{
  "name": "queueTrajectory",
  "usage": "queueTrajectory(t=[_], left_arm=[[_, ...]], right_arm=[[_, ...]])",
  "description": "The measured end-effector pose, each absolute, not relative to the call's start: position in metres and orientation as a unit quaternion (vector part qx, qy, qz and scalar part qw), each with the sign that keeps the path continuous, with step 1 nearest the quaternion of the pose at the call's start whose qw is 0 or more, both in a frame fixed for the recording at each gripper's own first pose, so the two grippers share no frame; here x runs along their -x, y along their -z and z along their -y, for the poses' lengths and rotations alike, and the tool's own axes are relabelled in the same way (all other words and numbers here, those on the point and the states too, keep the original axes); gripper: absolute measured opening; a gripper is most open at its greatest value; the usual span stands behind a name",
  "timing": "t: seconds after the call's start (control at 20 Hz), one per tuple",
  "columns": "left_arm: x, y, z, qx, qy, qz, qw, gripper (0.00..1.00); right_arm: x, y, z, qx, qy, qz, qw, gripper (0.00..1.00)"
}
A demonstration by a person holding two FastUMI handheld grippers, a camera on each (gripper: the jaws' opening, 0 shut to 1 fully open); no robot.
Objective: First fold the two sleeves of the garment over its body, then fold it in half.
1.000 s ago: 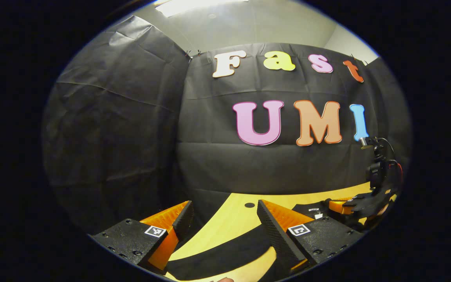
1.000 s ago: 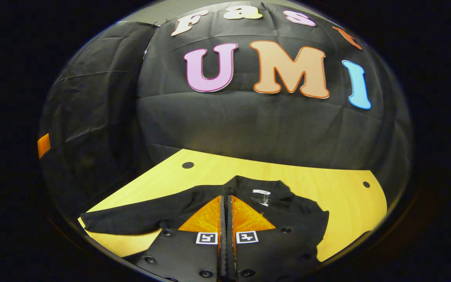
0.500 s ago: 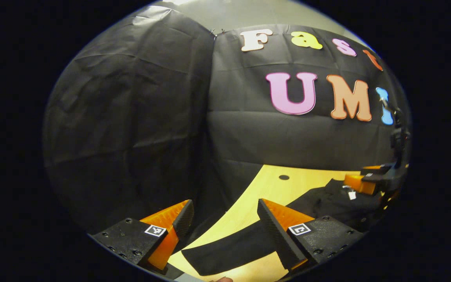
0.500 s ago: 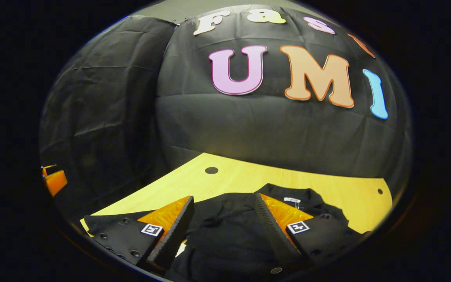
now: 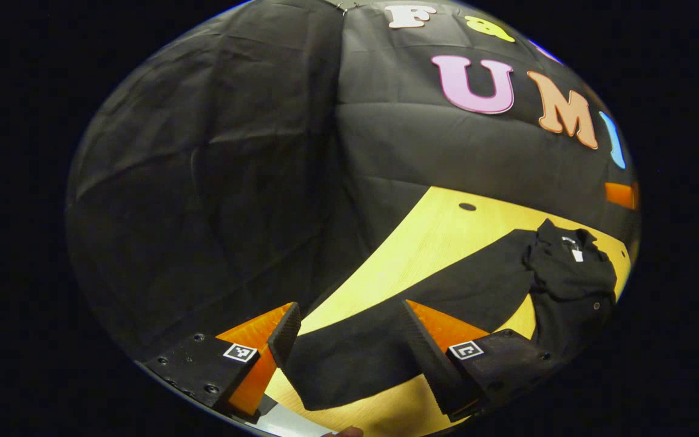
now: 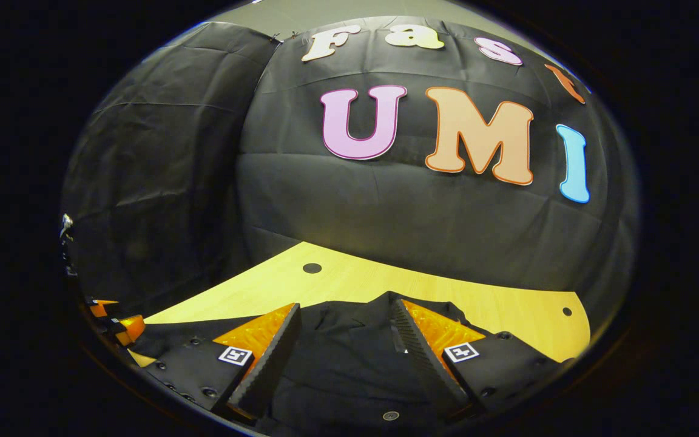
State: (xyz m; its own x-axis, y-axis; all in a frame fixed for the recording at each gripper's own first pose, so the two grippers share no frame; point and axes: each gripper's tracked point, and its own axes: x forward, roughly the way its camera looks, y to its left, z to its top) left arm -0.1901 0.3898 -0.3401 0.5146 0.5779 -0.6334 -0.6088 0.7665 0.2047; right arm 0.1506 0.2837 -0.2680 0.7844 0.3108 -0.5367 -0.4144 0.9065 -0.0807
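Garment [image 5: 568, 273], black, lies on the yellow wooden table [image 5: 440, 237] near its far edge, one long sleeve [image 5: 422, 315] stretched flat toward the table's left edge. Left gripper [image 5: 349, 340] hovers over that sleeve's end, fingers spread apart and grasping nothing. Right gripper [image 6: 343, 346] hangs above the garment's body [image 6: 343, 364], fingers likewise released, with cloth showing between them.

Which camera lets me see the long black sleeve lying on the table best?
The left gripper view. There the sleeve runs its whole length across the yellow table, from its end between the open left gripper fingers up to the shirt body. The right gripper view catches just a dark strip of it at the lower left.
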Motion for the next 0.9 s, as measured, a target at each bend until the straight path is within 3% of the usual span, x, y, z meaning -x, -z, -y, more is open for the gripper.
queueTrajectory(t=[0.4, 0.55, 0.75, 0.9], left_arm=[[0.225, 0.390, -0.378, 0.039, -0.345, -0.419, 0.839, 0.97], [0.220, 0.387, -0.377, 0.058, -0.358, -0.393, 0.845, 1.00], [0.215, 0.391, -0.368, 0.045, -0.335, -0.417, 0.844, 0.02], [0.201, 0.378, -0.359, 0.060, -0.333, -0.417, 0.844, 0.00]], right_arm=[[-0.145, 0.254, -0.274, 0.103, -0.191, -0.259, 0.941, 0.98], [-0.144, 0.246, -0.265, 0.105, -0.185, -0.255, 0.943, 0.98], [-0.141, 0.232, -0.243, 0.102, -0.169, -0.242, 0.950, 0.99], [-0.137, 0.219, -0.223, 0.097, -0.154, -0.228, 0.956, 1.00]])
